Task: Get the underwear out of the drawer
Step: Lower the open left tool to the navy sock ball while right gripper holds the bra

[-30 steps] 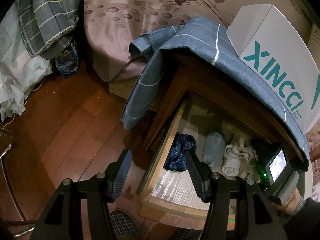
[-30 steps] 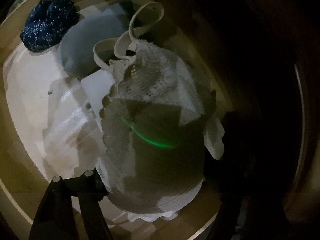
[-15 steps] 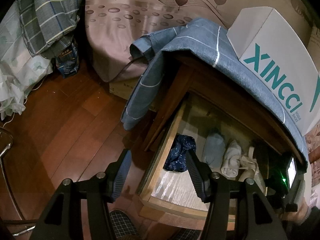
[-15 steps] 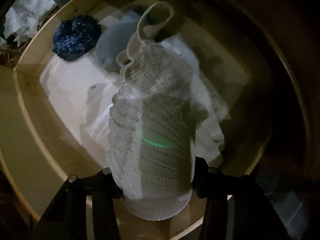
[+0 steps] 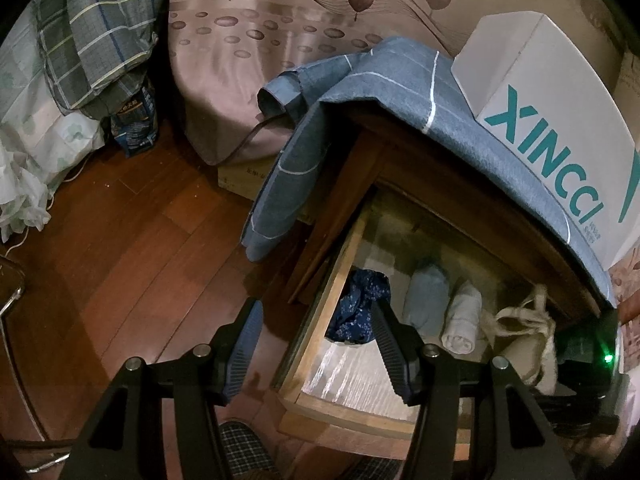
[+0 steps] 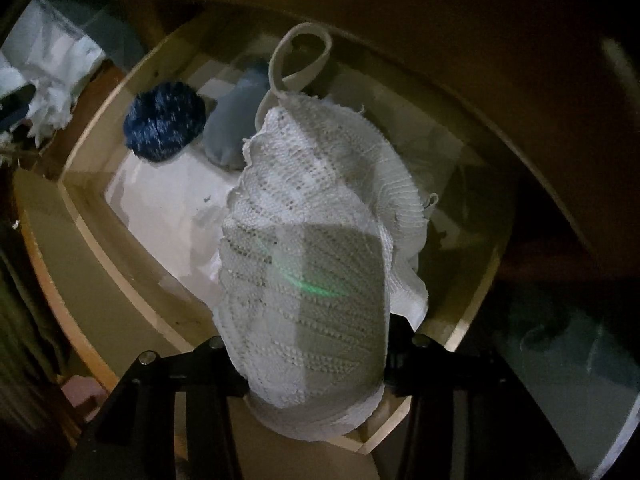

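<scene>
The wooden drawer [image 5: 320, 304] of a nightstand stands pulled out. My right gripper [image 6: 316, 360] is shut on a white lace undergarment [image 6: 312, 240] with a beige strap and holds it above the drawer [image 6: 92, 240]. It shows in the left wrist view [image 5: 524, 340] at the drawer's right end. In the drawer lie a dark blue bundle [image 5: 360, 308], a light blue roll [image 5: 426, 296] and a white roll [image 5: 464, 320]. My left gripper [image 5: 316, 348] is open and empty above the drawer's left front corner.
A blue checked cloth [image 5: 400, 92] drapes the nightstand, with a white XINCCI box [image 5: 560, 128] on top. A bed with a leaf-print sheet [image 5: 280, 40] stands behind. Wood floor [image 5: 100, 240] lies to the left, with bags and bedding [image 5: 80, 40] at the far left.
My right gripper has lifted the white lace garment up and back out of the drawer. The white roll beneath it has come into view. My left gripper has stayed put.
</scene>
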{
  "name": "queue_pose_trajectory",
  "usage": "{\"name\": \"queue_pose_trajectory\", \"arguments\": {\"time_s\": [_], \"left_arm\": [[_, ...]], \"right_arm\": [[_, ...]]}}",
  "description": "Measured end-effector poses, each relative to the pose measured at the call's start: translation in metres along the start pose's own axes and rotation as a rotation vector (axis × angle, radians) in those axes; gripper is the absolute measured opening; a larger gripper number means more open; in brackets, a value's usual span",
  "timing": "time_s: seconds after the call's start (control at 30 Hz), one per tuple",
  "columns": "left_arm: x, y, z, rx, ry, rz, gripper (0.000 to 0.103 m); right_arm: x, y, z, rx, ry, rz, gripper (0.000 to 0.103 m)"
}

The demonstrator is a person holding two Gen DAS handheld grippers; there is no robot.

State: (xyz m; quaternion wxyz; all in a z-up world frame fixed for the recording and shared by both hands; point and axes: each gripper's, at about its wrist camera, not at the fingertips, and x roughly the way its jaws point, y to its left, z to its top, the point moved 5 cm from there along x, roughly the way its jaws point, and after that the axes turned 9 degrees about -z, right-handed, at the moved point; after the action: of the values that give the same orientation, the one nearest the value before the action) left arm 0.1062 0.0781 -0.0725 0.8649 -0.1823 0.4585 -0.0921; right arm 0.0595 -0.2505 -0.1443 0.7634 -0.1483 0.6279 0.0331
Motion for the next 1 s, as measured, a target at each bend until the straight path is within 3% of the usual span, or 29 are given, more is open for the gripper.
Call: {"name": "queue_pose_trajectory", "arguments": {"time_s": [0.37,0.53,0.73,1.0], "left_arm": [[0.006,-0.005,0.0,0.02,0.029,0.015,0.058],[0.018,-0.014,-0.003,0.054,0.113,-0.048,0.058],[0.034,-0.05,-0.008,0.279,0.221,-0.073,0.058],[0.084,-0.08,-0.026,0.578,0.455,-0.055,0.058]], "right_arm": [[-0.034,-0.025,-0.02,0.323,-0.09,0.059,0.04],[-0.041,-0.027,-0.025,0.381,-0.113,0.015,0.04],[-0.038,-0.023,-0.024,0.366,-0.105,0.015,0.04],[-0.036,-0.023,-0.025,0.365,-0.094,0.024,0.04]]}}
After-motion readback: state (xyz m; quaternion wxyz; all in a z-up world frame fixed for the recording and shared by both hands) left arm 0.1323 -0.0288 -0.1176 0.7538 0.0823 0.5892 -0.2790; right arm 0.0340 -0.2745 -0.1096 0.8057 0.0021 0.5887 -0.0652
